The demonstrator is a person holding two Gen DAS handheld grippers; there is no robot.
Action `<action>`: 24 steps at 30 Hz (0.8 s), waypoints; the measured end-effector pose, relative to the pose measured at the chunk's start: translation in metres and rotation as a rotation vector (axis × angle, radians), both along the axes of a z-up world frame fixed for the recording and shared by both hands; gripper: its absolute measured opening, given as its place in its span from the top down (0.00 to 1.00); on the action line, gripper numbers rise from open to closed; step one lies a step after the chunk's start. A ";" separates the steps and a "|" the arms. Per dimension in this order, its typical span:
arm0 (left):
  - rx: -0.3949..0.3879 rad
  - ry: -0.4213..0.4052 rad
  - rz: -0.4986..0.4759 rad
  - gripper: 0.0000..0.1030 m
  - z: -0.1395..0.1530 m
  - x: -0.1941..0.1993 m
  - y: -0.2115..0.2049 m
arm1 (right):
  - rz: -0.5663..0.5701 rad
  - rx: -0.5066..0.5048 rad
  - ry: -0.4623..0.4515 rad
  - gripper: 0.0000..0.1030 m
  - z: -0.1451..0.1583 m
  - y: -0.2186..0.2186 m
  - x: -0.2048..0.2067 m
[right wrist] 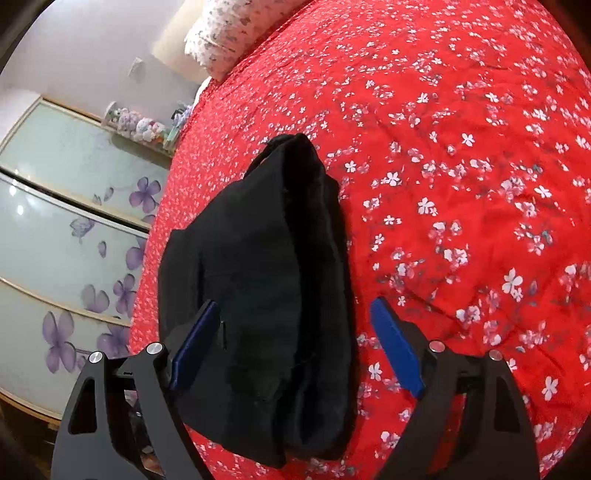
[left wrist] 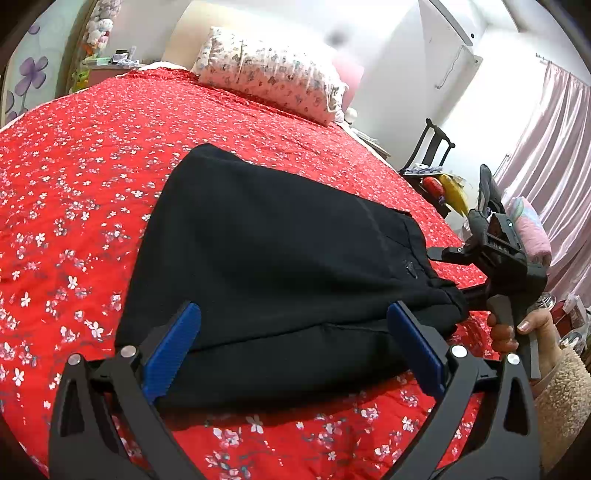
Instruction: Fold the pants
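Both hand-held grippers hover over one pair of black pants (left wrist: 280, 266), which lies folded into a thick bundle on the red flowered bedspread (left wrist: 85, 177). Seen from its own camera, the left gripper (left wrist: 293, 345) has its two blue pads (left wrist: 173, 354) spread wide with the near edge of the bundle between them, and whether they touch the cloth cannot be told. Its camera also shows the right gripper (left wrist: 448, 273) at the bundle's right end, gripped by a hand (left wrist: 524, 332) in a fleecy cream sleeve (left wrist: 565, 402). From the right wrist camera, the right gripper (right wrist: 295, 347) stands wide open and tilted down, one pad over the black cloth and the other over bare bedspread (right wrist: 461, 166) just beside the pants' (right wrist: 266, 295) stacked edge, neither pressing on anything. One flower-printed pillow (left wrist: 273, 77) lies at the head of the bed, well apart from the pants. Beyond the bed's far right edge stands one dark chair (left wrist: 432, 147) with red and yellow items on its seat, beside pink curtains (left wrist: 554, 155). On the other side of the bed are sliding wardrobe doors (right wrist: 62, 229) printed with purple flowers, and a row of plush toys (right wrist: 136, 123) sits on a shelf near the pillow (right wrist: 229, 33).
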State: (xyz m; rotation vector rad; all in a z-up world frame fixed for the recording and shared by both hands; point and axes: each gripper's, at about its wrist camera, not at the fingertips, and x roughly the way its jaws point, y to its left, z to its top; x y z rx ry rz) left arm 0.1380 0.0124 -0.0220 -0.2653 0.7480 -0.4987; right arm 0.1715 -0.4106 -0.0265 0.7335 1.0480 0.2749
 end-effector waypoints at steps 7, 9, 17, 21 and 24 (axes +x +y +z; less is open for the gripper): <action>0.147 -0.071 0.072 0.02 0.013 -0.011 -0.015 | -0.014 -0.223 -0.173 0.14 0.040 0.022 -0.018; 0.129 -0.068 0.094 0.02 0.018 -0.011 -0.014 | 0.003 -0.247 -0.163 0.12 0.041 0.026 -0.014; 0.212 -0.094 0.085 0.02 0.036 -0.018 -0.025 | -0.027 -0.087 -0.047 0.12 0.008 0.010 0.002; 0.271 -0.113 0.068 0.02 0.037 -0.021 -0.035 | 0.009 -0.087 -0.064 0.15 0.004 0.017 -0.003; 0.266 -0.099 0.067 0.02 0.036 -0.019 -0.035 | 0.060 -0.090 -0.078 0.17 0.002 0.025 -0.001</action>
